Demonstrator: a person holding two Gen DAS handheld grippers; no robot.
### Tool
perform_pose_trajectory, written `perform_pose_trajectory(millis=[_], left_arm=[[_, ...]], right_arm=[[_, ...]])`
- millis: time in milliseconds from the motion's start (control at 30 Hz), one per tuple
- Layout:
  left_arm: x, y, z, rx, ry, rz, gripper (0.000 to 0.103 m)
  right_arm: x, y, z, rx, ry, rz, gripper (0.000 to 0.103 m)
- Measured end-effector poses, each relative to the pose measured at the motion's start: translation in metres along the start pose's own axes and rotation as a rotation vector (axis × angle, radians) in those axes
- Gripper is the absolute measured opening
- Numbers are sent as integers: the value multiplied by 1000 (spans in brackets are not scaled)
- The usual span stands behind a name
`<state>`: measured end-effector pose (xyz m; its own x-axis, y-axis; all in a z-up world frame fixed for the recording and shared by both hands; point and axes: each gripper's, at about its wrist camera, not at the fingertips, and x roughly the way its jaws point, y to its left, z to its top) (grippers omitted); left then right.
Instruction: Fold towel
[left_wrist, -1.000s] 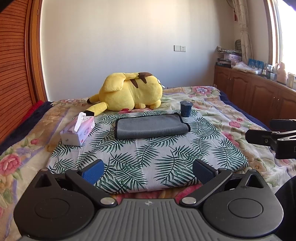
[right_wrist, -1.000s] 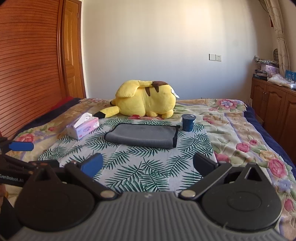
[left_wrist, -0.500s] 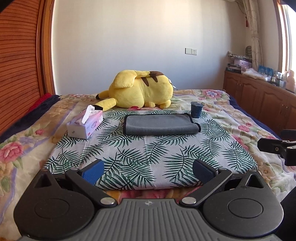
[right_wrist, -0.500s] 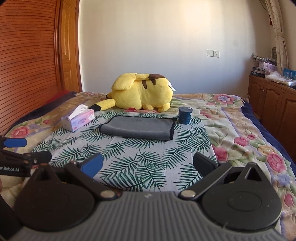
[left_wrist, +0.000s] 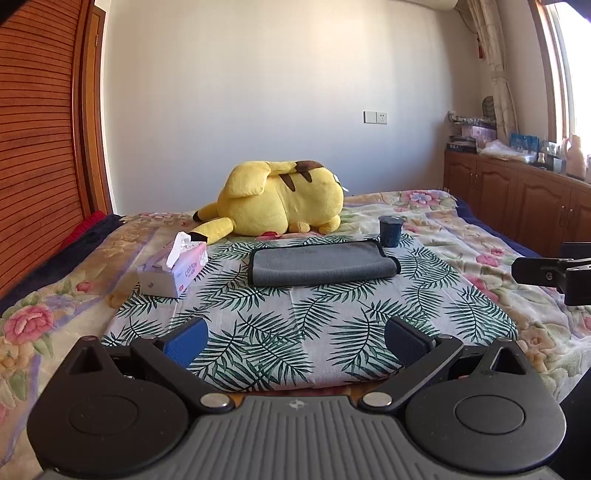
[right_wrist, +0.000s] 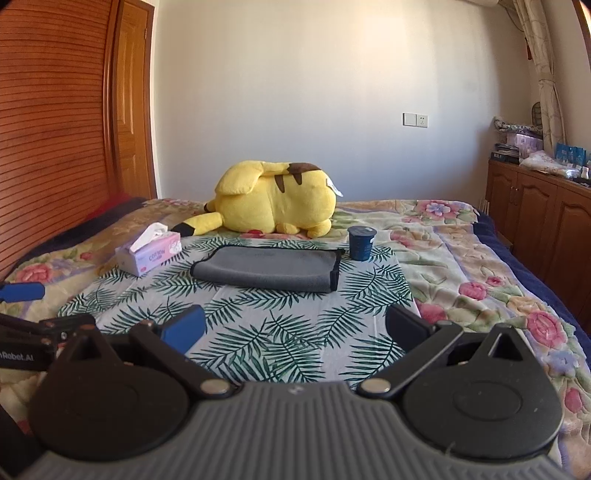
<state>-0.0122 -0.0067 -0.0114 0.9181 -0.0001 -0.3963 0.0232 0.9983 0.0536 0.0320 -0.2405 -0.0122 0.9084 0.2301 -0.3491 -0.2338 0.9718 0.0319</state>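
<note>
A grey towel (left_wrist: 321, 266) with a dark edge lies folded flat on the palm-leaf cloth (left_wrist: 295, 332) on the bed; it also shows in the right wrist view (right_wrist: 267, 272). My left gripper (left_wrist: 295, 341) is open and empty, held low over the near edge of the cloth, well short of the towel. My right gripper (right_wrist: 293, 328) is open and empty, also near the cloth's front edge. The right gripper's fingers (left_wrist: 546, 273) show at the right edge of the left wrist view.
A tissue box (left_wrist: 173, 269) stands left of the towel. A dark blue cup (left_wrist: 390, 230) stands at the towel's far right corner. A yellow plush toy (left_wrist: 280, 203) lies behind. Wooden cabinets (left_wrist: 524, 199) run along the right, a slatted wooden wall (left_wrist: 37, 147) on the left.
Both grippers have dropped lower and drawn a little closer to the bed, so the towel sits lower in each view. Both stay open. The towel has not moved.
</note>
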Motion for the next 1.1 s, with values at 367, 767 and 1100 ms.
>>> perform_pose_trajectory(millis=[367,767,1100], left_arm=[[-6,3,2,-17,-44,15,87],[-8,3,2,-9,-60,12,87],[-8,2,1,-4,-60,11,87]], right_arm=[[-7,-6,-1,24,-55,-25,103],[-9,-8,-2,30,-71,-31,103],[-10,-8,-2,30,-71,-31,103]])
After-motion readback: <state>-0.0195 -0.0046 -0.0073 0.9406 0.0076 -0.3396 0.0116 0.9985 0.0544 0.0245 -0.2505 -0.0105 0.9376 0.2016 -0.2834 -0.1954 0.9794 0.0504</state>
